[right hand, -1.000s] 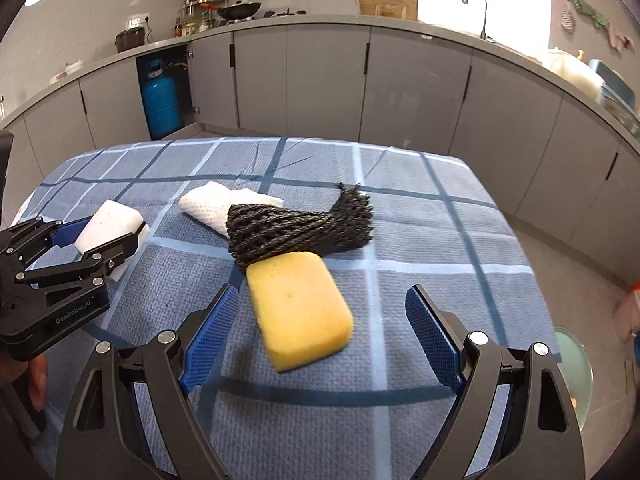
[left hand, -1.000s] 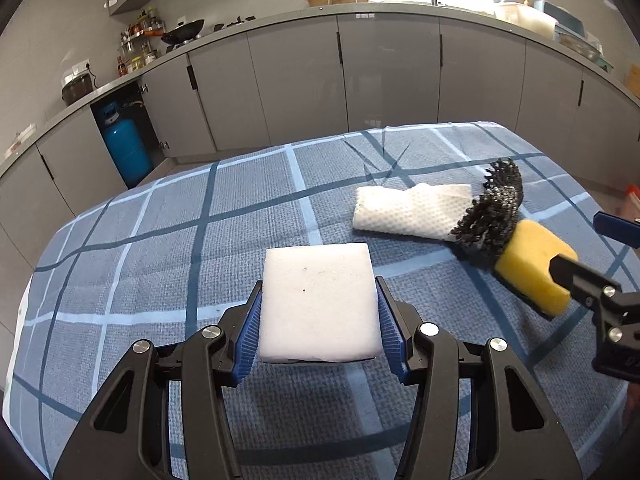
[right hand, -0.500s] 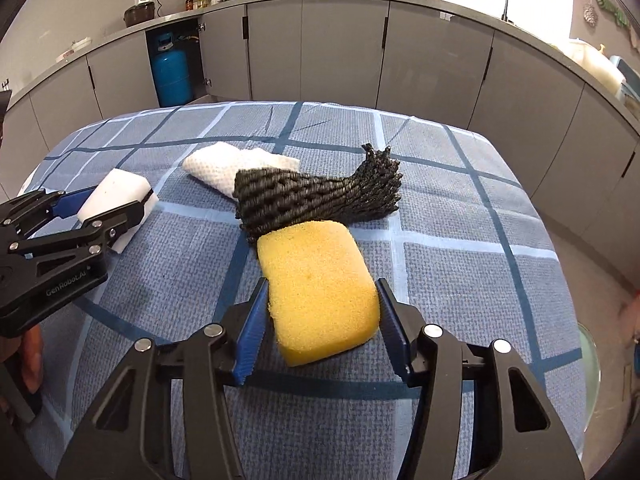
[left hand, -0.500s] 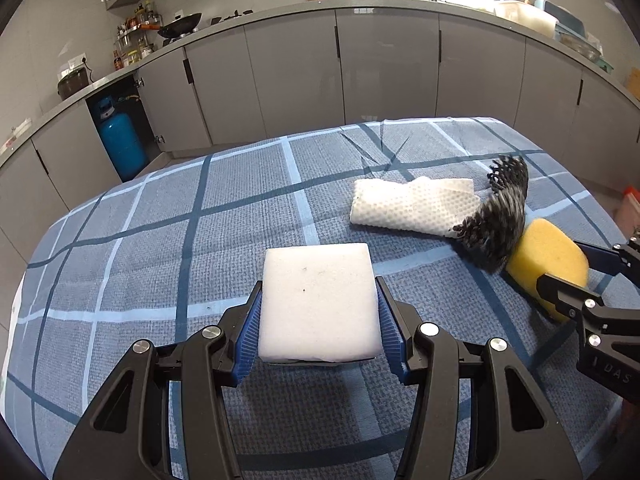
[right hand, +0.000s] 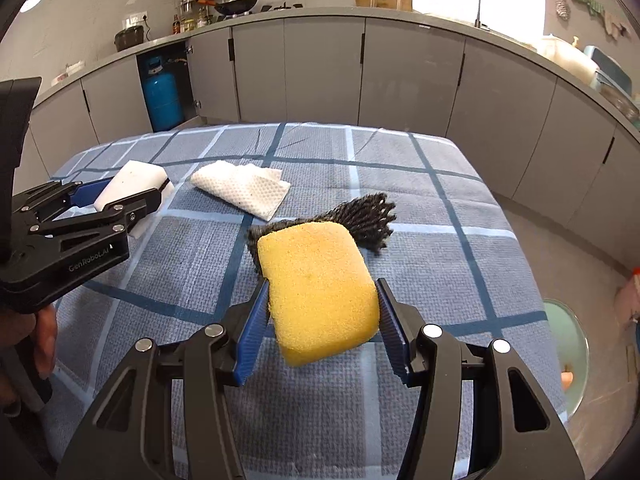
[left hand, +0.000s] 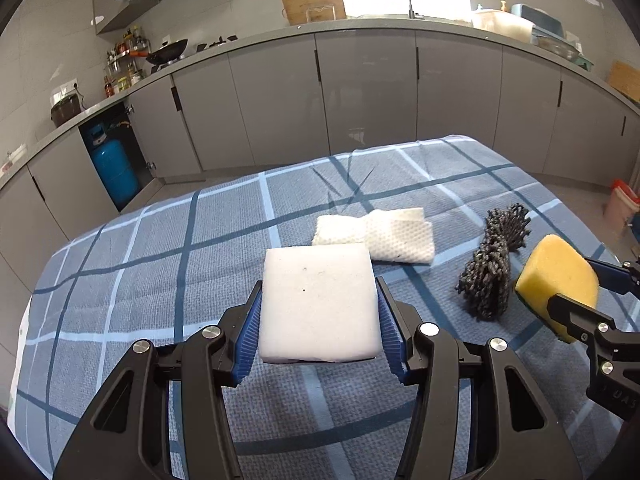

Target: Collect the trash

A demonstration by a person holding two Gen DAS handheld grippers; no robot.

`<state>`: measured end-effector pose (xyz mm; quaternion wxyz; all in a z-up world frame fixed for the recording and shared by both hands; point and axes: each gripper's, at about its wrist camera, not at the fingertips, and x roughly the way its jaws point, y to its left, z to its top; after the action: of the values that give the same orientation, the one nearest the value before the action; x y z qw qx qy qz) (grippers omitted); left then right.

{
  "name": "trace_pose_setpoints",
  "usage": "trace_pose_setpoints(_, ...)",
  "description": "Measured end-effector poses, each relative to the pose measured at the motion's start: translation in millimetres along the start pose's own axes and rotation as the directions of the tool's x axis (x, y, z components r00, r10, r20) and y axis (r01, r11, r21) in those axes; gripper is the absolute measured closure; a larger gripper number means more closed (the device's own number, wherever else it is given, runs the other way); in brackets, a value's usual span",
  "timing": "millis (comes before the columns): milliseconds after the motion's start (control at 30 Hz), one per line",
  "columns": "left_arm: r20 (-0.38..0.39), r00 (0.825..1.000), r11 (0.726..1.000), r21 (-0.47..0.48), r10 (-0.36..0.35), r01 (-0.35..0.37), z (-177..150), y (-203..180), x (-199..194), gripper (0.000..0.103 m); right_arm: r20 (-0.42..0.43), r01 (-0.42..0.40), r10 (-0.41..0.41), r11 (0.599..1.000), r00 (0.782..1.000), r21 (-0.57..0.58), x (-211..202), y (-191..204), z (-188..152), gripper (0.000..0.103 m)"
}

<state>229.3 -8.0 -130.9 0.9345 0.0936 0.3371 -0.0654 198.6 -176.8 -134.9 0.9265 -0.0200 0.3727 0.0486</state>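
Observation:
My left gripper (left hand: 319,289) is shut on a white foam sponge (left hand: 320,312), held just above the blue checked tablecloth (left hand: 160,280). My right gripper (right hand: 322,285) is shut on a yellow sponge (right hand: 320,292), lifted clear of the cloth. In the left wrist view the yellow sponge (left hand: 556,276) sits at the right edge between the right gripper's fingers (left hand: 572,312). A crumpled white paper towel (left hand: 384,236) and a black mesh net (left hand: 492,264) lie on the cloth between the two grippers. In the right wrist view the net (right hand: 372,216) is partly hidden behind the yellow sponge.
Grey kitchen cabinets (left hand: 360,100) curve around the far side of the table. A blue gas cylinder (left hand: 112,168) stands in an open cabinet. On the floor at the right are a pale green bin (right hand: 568,336) and a red container (left hand: 620,204). A hand (right hand: 44,332) holds the left gripper.
The right gripper shut on the yellow sponge and raised it off the cloth, away from the black net. The left gripper rose slightly with the white sponge.

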Motion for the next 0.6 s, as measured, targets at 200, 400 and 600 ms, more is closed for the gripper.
trace_pose_setpoints(200, 0.025, 1.0, 1.0, 0.029, -0.01, 0.009, 6.7, -13.9, -14.2, 0.051, 0.032, 0.01, -0.011, 0.999, 0.999, 0.033, -19.2, -11.3, -3.4, 0.05)
trace_pose_setpoints(400, 0.043, 0.999, 0.998, 0.056, -0.02, 0.017, 9.8, -28.1, -27.8, 0.051, 0.063, 0.014, -0.018, 0.998, 0.998, 0.059, -38.2, -20.7, -9.7, 0.05)
trace_pose_setpoints(600, 0.061, 0.998, 0.996, 0.083, -0.034, 0.029, 13.2, -41.9, -39.6, 0.051, 0.1, 0.029, -0.039, 0.995, 0.994, 0.095, -57.8, -35.2, -14.5, 0.05)
